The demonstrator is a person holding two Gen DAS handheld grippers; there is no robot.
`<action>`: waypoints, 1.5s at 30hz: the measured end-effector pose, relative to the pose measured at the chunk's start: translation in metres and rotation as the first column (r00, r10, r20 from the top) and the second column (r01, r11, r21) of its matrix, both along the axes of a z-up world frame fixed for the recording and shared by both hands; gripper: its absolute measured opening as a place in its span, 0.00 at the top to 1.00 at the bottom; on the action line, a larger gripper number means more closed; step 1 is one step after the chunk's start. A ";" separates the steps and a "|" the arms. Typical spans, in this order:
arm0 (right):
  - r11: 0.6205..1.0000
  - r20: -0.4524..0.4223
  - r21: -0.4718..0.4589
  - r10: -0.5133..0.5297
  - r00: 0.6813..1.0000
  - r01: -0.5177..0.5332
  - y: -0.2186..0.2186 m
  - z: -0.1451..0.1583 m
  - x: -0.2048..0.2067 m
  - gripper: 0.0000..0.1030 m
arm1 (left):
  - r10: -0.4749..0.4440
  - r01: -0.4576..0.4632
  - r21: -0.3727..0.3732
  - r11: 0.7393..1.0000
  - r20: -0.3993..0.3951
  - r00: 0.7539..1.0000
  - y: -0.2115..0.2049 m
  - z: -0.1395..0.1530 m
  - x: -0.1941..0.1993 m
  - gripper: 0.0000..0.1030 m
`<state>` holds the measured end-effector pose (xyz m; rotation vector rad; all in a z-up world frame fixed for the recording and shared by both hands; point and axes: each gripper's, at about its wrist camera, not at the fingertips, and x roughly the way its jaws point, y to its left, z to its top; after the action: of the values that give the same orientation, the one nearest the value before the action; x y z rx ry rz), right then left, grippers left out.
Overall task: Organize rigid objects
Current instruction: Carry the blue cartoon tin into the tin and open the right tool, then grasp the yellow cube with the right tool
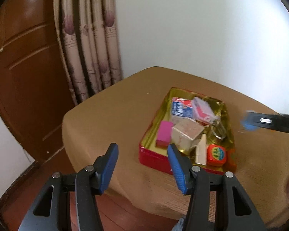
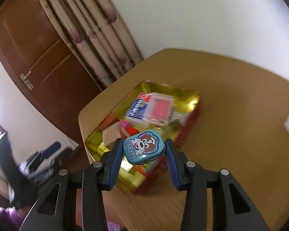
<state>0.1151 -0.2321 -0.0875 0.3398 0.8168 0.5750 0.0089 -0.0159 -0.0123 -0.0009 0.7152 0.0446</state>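
The small light-blue rectangular tin with a cartoon dog (image 2: 144, 147) carries the one word that reads plainly: "NOODLE", in white letters running along its left edge beside the dog's head. In the red tin tray with the gold lining (image 1: 152, 158), the blue-and-white flat packet (image 1: 180, 110) bears white lettering, but it is too blurred to spell out in either view. The round orange-red disc with a yellow face (image 1: 216, 155) shows a row of green triangular marks, not legible as letters. No other writing can be read.
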 end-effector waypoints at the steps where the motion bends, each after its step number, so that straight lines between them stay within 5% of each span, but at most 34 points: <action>1: 1.000 -0.007 -0.003 0.005 1.000 -0.005 0.009 -0.002 0.007 0.61 | -0.017 0.017 -0.008 1.000 -0.005 1.000 0.000 0.000 0.000 0.47; 13: 0.995 -0.067 -0.101 0.018 0.998 -0.025 0.056 -0.031 0.048 0.59 | -0.062 0.040 -0.196 0.980 -0.107 0.992 0.021 -0.013 0.015 0.47; 22: 0.998 -0.022 -0.041 -0.045 0.999 0.044 0.039 -0.021 0.039 0.51 | -0.103 0.077 -0.185 0.980 -0.135 0.985 0.012 -0.017 0.016 0.47; 26: 0.975 0.104 -0.097 -0.189 0.977 0.199 -0.003 -0.011 -0.006 0.30 | -0.139 0.105 -0.224 0.969 -0.139 0.980 0.011 -0.018 0.015 0.47; 30: 0.883 0.205 -0.240 -0.359 0.911 0.402 -0.071 -0.039 -0.052 0.27 | -0.201 0.156 -0.311 0.938 -0.120 0.972 0.010 -0.015 0.011 0.47; 35: 0.778 0.107 -0.348 -0.520 0.847 0.522 -0.170 -0.090 -0.074 0.27 | -0.258 0.233 -0.291 0.928 -0.053 0.965 -0.007 -0.005 -0.003 0.47; 39: 0.775 0.012 -0.317 -0.574 0.819 0.548 -0.223 -0.114 -0.067 0.27 | -0.334 0.319 -0.201 0.926 -0.047 0.941 -0.037 -0.005 -0.013 0.47; 45: 0.825 0.076 -0.315 -0.470 0.879 0.469 -0.240 -0.105 -0.017 0.28 | -0.422 0.412 -0.114 0.904 -0.091 0.902 -0.086 -0.016 -0.028 0.47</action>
<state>0.0985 -0.4722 -0.1928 0.2245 0.7804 -0.0303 -0.0189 -0.1019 -0.0284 0.0676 0.8193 -0.4049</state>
